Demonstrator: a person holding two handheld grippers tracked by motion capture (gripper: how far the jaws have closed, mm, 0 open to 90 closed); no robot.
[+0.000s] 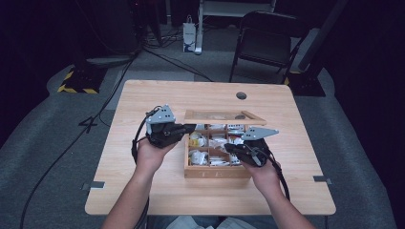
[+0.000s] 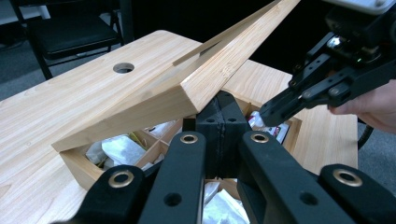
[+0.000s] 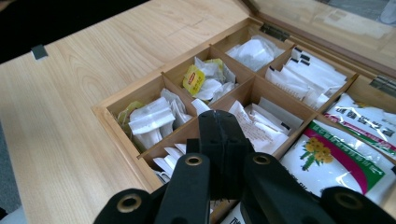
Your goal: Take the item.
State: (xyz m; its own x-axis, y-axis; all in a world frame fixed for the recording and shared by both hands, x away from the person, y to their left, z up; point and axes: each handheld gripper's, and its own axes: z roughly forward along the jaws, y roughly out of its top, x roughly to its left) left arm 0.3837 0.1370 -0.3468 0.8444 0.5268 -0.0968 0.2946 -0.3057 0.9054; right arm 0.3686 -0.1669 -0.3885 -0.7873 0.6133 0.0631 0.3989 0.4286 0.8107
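In the high view, a wooden box sits at the centre of the table, its lid raised at the far side. The left gripper reaches in from the left of centre, its tip at the lid's left front corner; the right gripper lies over the box's lower right part.

In the left gripper view, the left gripper rises from the bottom centre, jaws pressed together, their tip right under the lid's near corner. The lid slants up toward the upper right. The right gripper comes in from the right, pointing into the box.

In the right gripper view, the right gripper stands at bottom centre, jaws pressed together with nothing between them, above a divider of the box. White sachets fill the compartments at the left; a flower-printed packet lies at the lower right.
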